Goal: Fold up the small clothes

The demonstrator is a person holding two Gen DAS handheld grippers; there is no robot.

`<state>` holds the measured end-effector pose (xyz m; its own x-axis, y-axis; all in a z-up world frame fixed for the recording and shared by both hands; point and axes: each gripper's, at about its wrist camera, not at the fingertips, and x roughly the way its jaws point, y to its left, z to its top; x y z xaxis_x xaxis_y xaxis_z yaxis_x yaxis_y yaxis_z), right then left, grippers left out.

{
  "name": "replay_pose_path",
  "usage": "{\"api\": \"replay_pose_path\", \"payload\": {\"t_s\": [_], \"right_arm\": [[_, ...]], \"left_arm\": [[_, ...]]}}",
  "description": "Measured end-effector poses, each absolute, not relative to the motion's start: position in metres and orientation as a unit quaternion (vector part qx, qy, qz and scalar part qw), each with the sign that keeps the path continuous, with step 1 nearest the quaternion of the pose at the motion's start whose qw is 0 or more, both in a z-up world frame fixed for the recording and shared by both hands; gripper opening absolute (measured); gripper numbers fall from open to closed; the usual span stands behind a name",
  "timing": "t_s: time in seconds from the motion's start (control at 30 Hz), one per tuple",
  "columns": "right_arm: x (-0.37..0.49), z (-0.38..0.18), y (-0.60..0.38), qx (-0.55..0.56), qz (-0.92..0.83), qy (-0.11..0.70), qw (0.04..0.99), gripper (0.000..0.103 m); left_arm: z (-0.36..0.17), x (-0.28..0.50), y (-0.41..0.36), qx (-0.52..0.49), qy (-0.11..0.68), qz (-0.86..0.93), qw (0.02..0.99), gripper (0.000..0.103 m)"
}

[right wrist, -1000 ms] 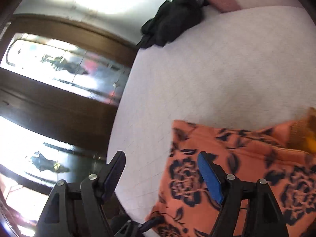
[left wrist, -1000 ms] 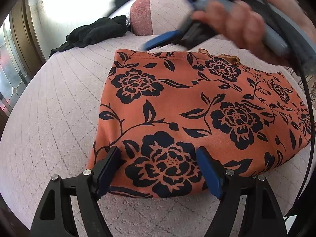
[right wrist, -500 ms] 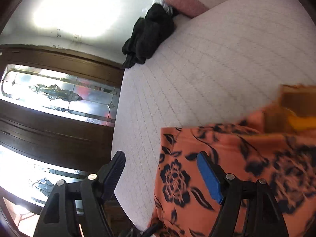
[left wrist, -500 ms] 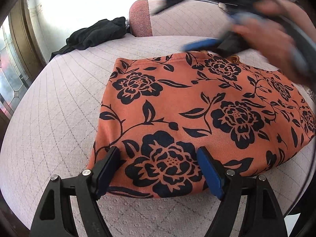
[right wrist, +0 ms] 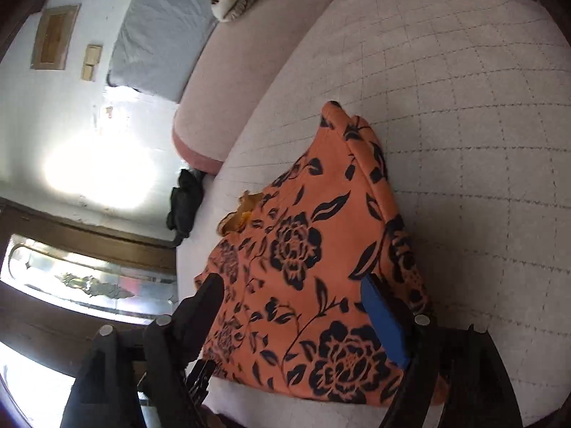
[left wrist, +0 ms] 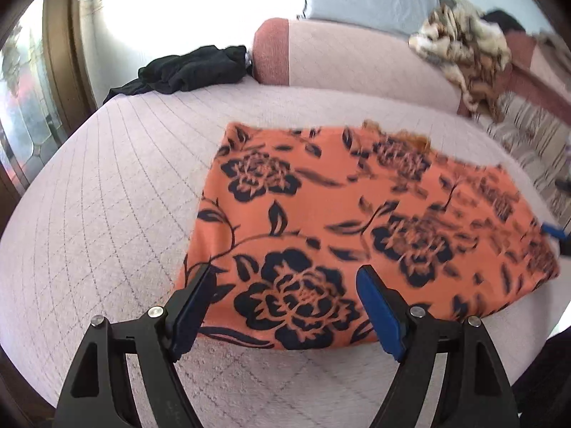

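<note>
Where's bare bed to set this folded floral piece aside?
Widest free patch: quilted cover between orange floral garment and black clothing by the window. More bare cover beyond the garment's far edge in the right wrist view. Crowded toward the bolster, where a patterned blanket is heaped.

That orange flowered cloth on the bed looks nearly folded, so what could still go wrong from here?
1. Both the left gripper and right gripper hover open over the orange floral garment; the right one's jaws are opening. A pinch may catch only the top layer and pull the fold apart.
2. A frilly edge sticks out at the far side, so the stack may end up uneven.
3. The quilted bedspread is soft; a fingertip could snag it.
</note>
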<state>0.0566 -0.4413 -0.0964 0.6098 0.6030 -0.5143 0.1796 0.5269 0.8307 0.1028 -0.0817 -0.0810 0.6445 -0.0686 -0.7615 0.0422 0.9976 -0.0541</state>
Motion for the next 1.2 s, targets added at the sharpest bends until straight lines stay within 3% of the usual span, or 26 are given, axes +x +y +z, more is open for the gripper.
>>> {"api": "replay_pose_path", "payload": {"t_s": [0.1,0.2,0.3,0.47,0.63,0.87,1.0,1.2], "right_arm": [[0.051,-0.097,-0.433,0.443,0.165,0.424,0.773,0.083],[0.049,-0.126,-0.446,0.471,0.107,0.425,0.765,0.080],[0.050,-0.098,-0.441,0.457,0.104,0.387,0.794,0.083],[0.092,-0.077,-0.421,0.434,0.176,0.402,0.787,0.083],[0.157,-0.116,-0.433,0.432,0.132,0.444,0.774,0.083],[0.195,-0.101,-0.445,0.449,0.136,0.422,0.776,0.085],[0.215,-0.133,-0.454,0.452,0.100,0.450,0.764,0.083],[0.184,-0.076,-0.438,0.409,0.110,0.414,0.806,0.084]], "left_arm": [[-0.079,0.101,-0.087,-0.012,0.418,-0.031,0.908,0.086],[-0.108,0.114,-0.089,0.010,0.482,-0.021,0.876,0.085],[-0.093,0.106,-0.084,-0.017,0.451,-0.016,0.892,0.085],[-0.074,0.104,-0.092,-0.032,0.427,-0.036,0.903,0.085],[-0.107,0.122,-0.104,-0.011,0.483,-0.037,0.875,0.085],[-0.108,0.119,-0.109,0.013,0.458,-0.044,0.888,0.087],[-0.109,0.118,-0.111,0.026,0.454,-0.046,0.889,0.089],[-0.108,0.116,-0.108,0.004,0.454,-0.050,0.889,0.089]]}}
